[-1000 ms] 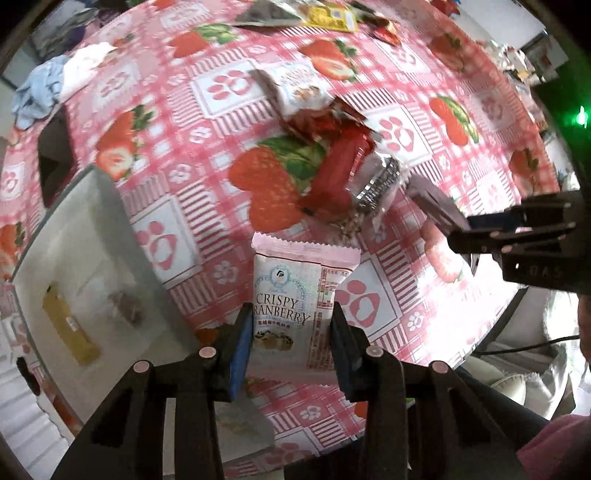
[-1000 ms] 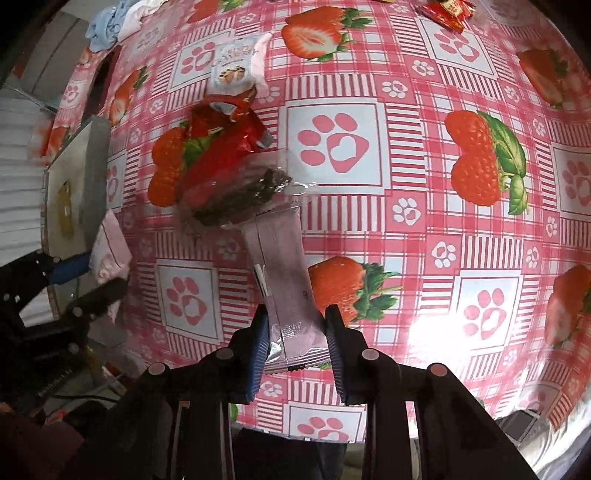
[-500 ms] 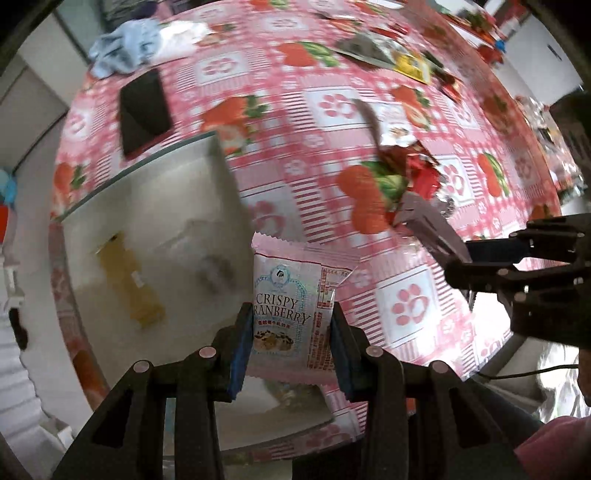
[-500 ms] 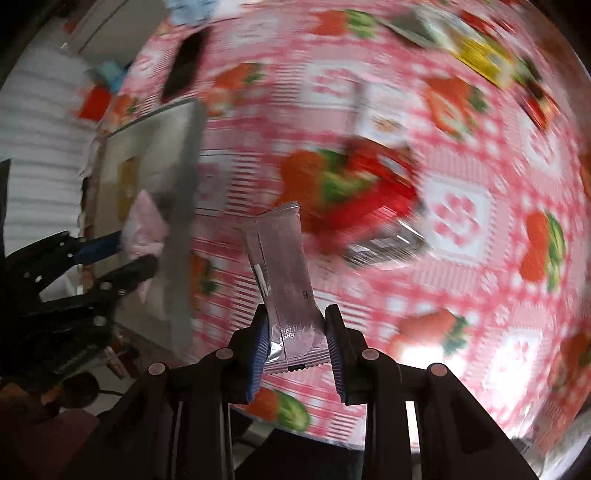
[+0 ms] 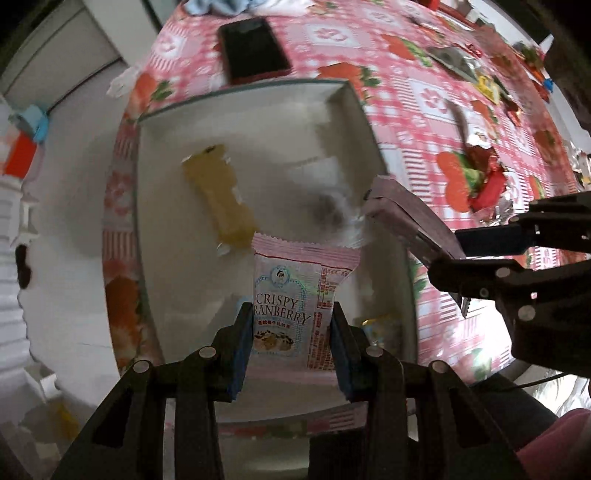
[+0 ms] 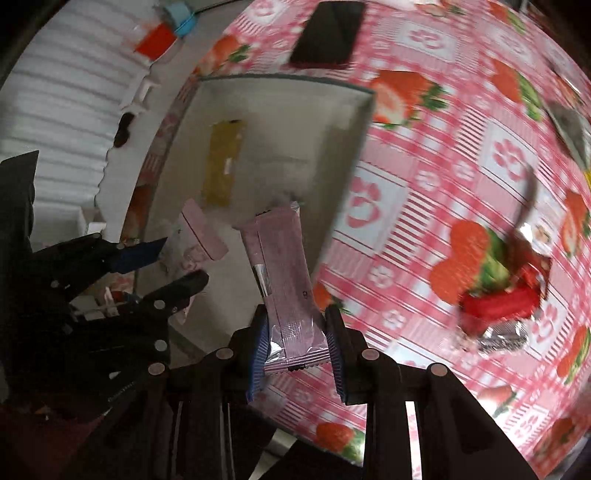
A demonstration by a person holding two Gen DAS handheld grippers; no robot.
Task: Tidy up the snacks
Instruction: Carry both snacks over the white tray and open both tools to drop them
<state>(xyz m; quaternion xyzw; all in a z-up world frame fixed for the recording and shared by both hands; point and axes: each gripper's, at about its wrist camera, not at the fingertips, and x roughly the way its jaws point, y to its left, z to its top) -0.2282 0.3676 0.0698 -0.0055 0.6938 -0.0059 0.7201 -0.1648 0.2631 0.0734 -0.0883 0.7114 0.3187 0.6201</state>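
Two pink snack packets, long axes toward 12 o'clock: pale-pink cranberry sachet (image 5: 295, 295) clenched in left gripper (image 5: 291, 332), mauve foil bar (image 6: 284, 280) in right gripper (image 6: 297, 347)

A round desk (image 5: 424, 92) has a pink and white checked cloth (image 6: 424, 206) on it, with red strawberries and pink paw prints. Past the left edge of the desk there is something white with ridges (image 6: 62, 96), but I cannot tell what it is. A small red thing (image 6: 155, 38) and a small blue thing (image 6: 183, 16) sit by that edge. A blue cloth (image 5: 221, 5) lies at the far edge. Bright daylight falls on the white part.
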